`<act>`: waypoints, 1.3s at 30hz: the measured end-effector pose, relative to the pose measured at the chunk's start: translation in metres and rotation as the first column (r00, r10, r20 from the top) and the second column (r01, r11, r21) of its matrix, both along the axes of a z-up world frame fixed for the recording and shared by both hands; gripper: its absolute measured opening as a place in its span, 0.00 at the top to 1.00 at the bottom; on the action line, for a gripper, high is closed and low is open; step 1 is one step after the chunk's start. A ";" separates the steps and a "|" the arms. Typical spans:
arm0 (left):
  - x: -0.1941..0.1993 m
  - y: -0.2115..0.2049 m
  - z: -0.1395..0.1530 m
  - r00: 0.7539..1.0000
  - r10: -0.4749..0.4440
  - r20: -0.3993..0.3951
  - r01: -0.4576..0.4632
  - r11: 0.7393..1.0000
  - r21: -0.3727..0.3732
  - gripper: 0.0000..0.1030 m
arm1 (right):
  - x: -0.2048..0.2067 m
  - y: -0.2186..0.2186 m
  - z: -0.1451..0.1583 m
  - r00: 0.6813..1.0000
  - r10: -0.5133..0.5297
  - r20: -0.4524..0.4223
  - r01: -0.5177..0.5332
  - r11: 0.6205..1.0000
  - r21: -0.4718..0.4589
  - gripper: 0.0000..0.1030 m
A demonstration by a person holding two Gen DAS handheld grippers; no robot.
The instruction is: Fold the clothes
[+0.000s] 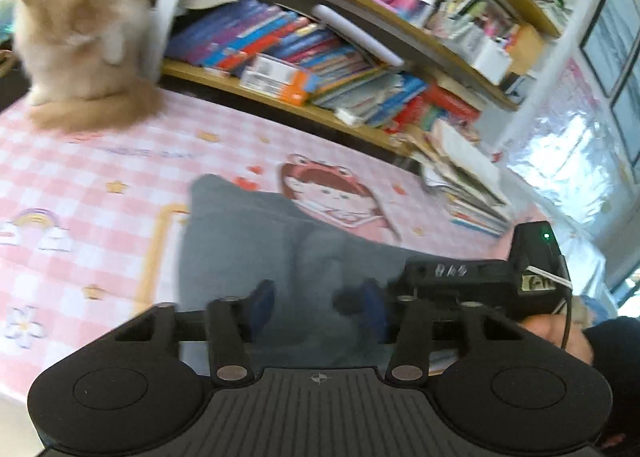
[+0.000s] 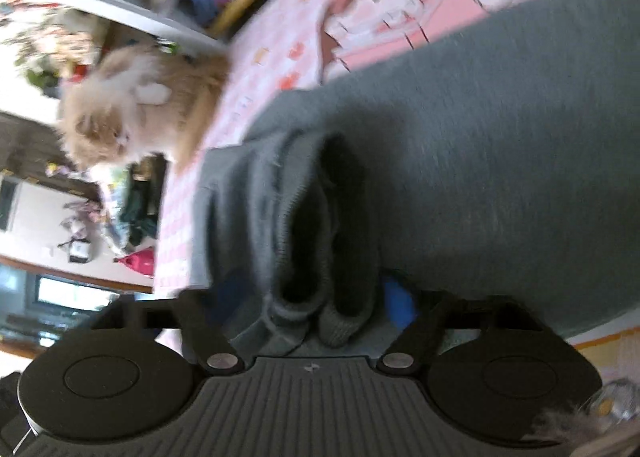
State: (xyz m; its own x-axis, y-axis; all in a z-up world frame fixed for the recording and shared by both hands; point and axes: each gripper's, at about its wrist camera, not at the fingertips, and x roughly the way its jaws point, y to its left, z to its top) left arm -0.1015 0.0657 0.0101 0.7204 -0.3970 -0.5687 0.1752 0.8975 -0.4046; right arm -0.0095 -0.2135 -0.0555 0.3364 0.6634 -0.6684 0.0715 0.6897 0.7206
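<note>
A grey knitted garment (image 1: 240, 241) lies on a pink checked tablecloth (image 1: 80, 193). My left gripper (image 1: 318, 301) has its blue pads (image 1: 264, 297) set a little apart, with grey cloth filling the gap and reaching back over the rail. In the right wrist view the grey garment (image 2: 500, 137) spreads far to the right. A thick bunch of its ribbed edges (image 2: 312, 249) sits between the fingers of my right gripper (image 2: 312, 293). One blue pad (image 2: 398, 303) shows and the other is mostly under cloth. The right gripper's body (image 1: 492, 281) is just right of my left one, held by a hand (image 1: 560, 333).
A fluffy tan cat (image 1: 80, 37) sits on the table's far left corner, also in the right wrist view as the cat (image 2: 136, 109). Bookshelves (image 1: 320, 53) packed with books run along the far side. A slumped pile of books and papers (image 1: 460, 181) rests at the far right.
</note>
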 end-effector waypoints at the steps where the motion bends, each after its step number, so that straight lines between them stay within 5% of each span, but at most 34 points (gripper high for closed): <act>1: 0.001 0.004 -0.003 1.000 0.014 -0.009 -0.014 1.000 0.000 0.81 | 0.000 0.002 -0.001 1.000 -0.003 -0.001 0.003 1.000 -0.003 0.71; 4: 0.008 0.013 -0.016 0.998 0.034 -0.049 -0.035 0.999 -0.005 0.88 | -0.010 -0.005 0.020 0.994 -0.016 0.105 0.007 0.996 0.086 0.81; 8: 0.015 0.019 -0.028 0.996 0.012 -0.092 -0.015 0.999 -0.029 0.93 | -0.014 -0.014 0.019 0.994 -0.064 0.085 0.056 0.993 0.100 0.81; 13: 0.023 0.013 -0.020 0.996 -0.030 -0.082 0.031 0.999 0.015 0.93 | -0.014 -0.012 0.001 0.997 -0.067 0.031 0.067 0.998 0.023 0.68; 18: 0.034 0.012 -0.004 0.998 -0.065 -0.015 0.066 0.997 0.035 0.93 | -0.025 -0.024 0.035 0.968 -0.154 0.198 0.167 0.985 -0.052 0.77; 24: 0.044 0.010 -0.012 0.992 -0.120 -0.039 0.121 0.993 0.015 0.94 | -0.027 0.019 0.061 0.888 0.065 0.455 0.047 0.972 -0.231 0.94; 28: 0.042 0.017 -0.023 0.989 -0.129 -0.075 0.128 0.992 -0.013 0.97 | -0.017 0.033 0.040 0.912 0.128 0.390 0.003 0.948 -0.317 0.96; 33: 0.054 0.026 -0.048 0.982 -0.091 -0.165 0.083 0.995 -0.054 1.00 | -0.010 0.027 0.026 0.940 0.108 0.324 -0.003 0.951 -0.309 0.99; 39: 0.043 0.021 -0.026 0.991 -0.108 -0.080 0.106 0.994 -0.024 1.00 | -0.015 0.026 0.032 0.942 0.105 0.318 -0.006 0.955 -0.297 0.97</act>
